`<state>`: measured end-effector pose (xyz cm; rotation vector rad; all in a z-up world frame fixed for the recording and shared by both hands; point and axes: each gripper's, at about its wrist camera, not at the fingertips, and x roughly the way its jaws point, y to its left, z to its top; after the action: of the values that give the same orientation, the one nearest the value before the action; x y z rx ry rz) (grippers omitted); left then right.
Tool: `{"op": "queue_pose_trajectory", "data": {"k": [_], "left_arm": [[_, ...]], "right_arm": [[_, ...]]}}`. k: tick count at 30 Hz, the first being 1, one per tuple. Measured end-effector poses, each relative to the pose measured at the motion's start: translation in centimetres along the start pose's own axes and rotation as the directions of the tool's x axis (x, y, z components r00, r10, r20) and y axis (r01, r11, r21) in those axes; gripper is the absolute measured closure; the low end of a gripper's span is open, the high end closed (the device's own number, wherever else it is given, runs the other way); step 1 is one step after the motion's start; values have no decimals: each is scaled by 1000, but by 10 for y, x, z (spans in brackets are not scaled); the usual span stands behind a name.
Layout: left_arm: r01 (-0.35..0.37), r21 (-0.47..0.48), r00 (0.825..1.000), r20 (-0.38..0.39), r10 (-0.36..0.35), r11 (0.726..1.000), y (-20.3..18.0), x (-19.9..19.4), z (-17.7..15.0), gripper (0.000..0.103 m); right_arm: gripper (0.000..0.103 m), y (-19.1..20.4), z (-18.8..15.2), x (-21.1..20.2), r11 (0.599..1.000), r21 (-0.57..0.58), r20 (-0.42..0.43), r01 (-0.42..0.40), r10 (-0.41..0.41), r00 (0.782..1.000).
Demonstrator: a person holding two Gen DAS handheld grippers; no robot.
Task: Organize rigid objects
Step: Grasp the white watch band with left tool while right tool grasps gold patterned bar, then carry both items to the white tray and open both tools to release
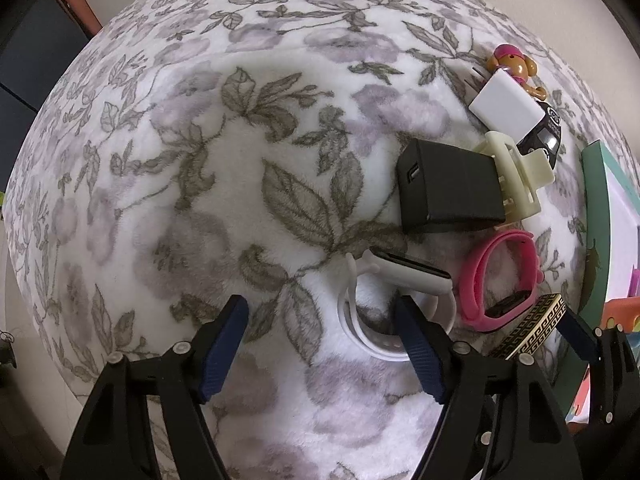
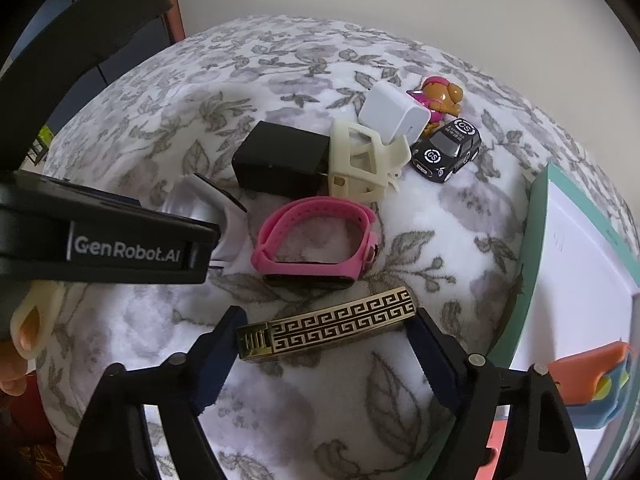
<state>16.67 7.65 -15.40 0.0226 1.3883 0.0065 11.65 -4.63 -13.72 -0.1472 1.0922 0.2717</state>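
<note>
On the floral blanket (image 1: 200,200) lies a gold bar with a Greek-key pattern (image 2: 332,320). My right gripper (image 2: 326,322) has a pad touching each of its ends. A white wristband (image 1: 384,280) lies under my left gripper (image 1: 320,308), whose right fingertip (image 1: 404,308) sits inside the band's loop. Its left finger rests on bare blanket, so the jaws stand open. A pink wristband (image 2: 316,240) lies just beyond the gold bar. Behind it cluster a black charger block (image 2: 280,160), a cream claw clip (image 2: 360,164), a white charger (image 2: 392,112), a toy figure (image 2: 440,96) and a black toy car (image 2: 448,152).
A green-rimmed white box (image 2: 532,248) stands at the right edge of the blanket, with orange and blue pieces (image 2: 584,364) inside. The left gripper's black body (image 2: 128,248) crosses the left of the right wrist view. A pale wall rises behind the blanket.
</note>
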Motion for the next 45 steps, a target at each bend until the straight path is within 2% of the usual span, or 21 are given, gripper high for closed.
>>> {"op": "queue_pose_trajectory", "data": {"k": [3, 5, 7, 9, 15, 18, 25, 31, 34, 38, 45], "left_arm": [[7, 14, 1000, 11, -7, 1000, -4, -6, 1, 44], [6, 27, 1000, 15, -7, 1000, -7, -8, 1, 48], [13, 40, 1000, 21, -13, 999, -10, -9, 0, 57], [23, 54, 999, 31, -25, 998, -13, -12, 0, 74], [36, 80, 998, 47, -40, 996, -18, -14, -2, 89], [70, 70, 996, 55, -74, 995, -20, -18, -2, 91], [86, 55, 992, 92, -90, 995, -23, -38, 1, 92], [99, 58, 980, 168, -107, 993, -21, -71, 6, 92], [117, 62, 966, 224, -128, 991, -19, -93, 8, 92], [148, 80, 938, 305, -166, 986, -18, -121, 3, 92], [183, 149, 897, 380, -227, 972, -39, -155, -4, 92]], "right_arm": [[19, -1, 0, 0, 1000, 5, 1, 2, -2, 1000], [19, -3, -1, -1, 1000, 11, 1, 2, -2, 1000], [19, -6, -2, -2, 1000, 22, 0, 8, -8, 1000], [19, -9, -1, -3, 999, 36, 3, 5, -5, 1000], [19, -17, -2, -11, 998, 66, 19, 2, -3, 1000], [19, -20, -2, -16, 997, 77, 27, 4, -6, 1000], [19, -26, 3, -32, 996, 89, 66, 0, -5, 998], [19, -36, 10, -55, 994, 113, 122, -3, -11, 992], [19, -44, 14, -72, 991, 136, 161, 1, -23, 987], [19, -60, 17, -105, 984, 180, 232, 5, -47, 972], [19, -92, 13, -160, 963, 264, 314, 56, -141, 939]]}}
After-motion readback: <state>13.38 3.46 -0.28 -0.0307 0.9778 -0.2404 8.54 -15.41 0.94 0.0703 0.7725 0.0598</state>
